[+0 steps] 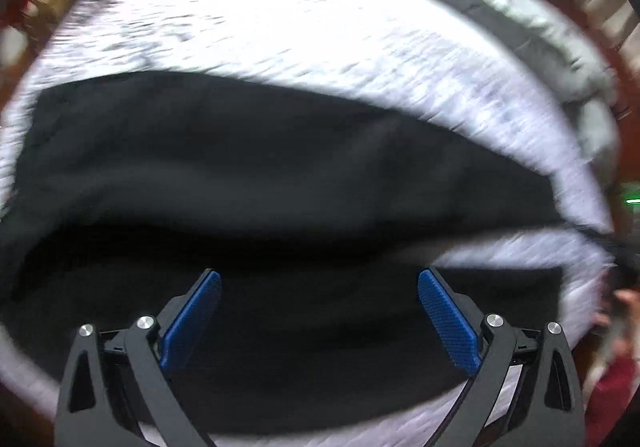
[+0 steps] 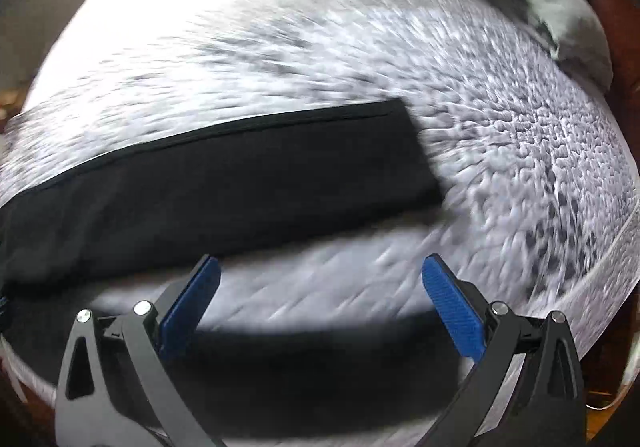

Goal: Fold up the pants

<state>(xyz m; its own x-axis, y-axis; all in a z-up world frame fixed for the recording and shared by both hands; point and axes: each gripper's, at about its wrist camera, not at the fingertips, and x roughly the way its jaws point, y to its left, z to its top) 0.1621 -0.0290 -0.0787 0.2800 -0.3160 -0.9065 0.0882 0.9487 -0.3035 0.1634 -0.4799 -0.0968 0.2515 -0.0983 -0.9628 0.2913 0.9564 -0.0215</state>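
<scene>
Black pants (image 1: 260, 167) lie spread across a white quilted mattress (image 1: 280, 19). In the left wrist view they fill the middle and the bottom of the frame, and my left gripper (image 1: 319, 279) hovers open over the dark cloth with nothing between its blue pads (image 1: 192, 323). From the right wrist, one pant leg (image 2: 240, 175) stretches from the left edge to a cuff near the centre, and a second black strip (image 2: 320, 371) lies at the bottom under the fingers. My right gripper (image 2: 320, 267) is open above the bare mattress (image 2: 400, 59) between those two black strips. Both views are motion-blurred.
A grey duvet (image 1: 532, 27) is bunched along the far side of the bed, also seen as grey bedding (image 2: 560, 15) at the top right. A red-brown wooden bed frame (image 2: 616, 7) borders the mattress on the right. A person's hand and dark red sleeve (image 1: 616, 375) show at the right edge.
</scene>
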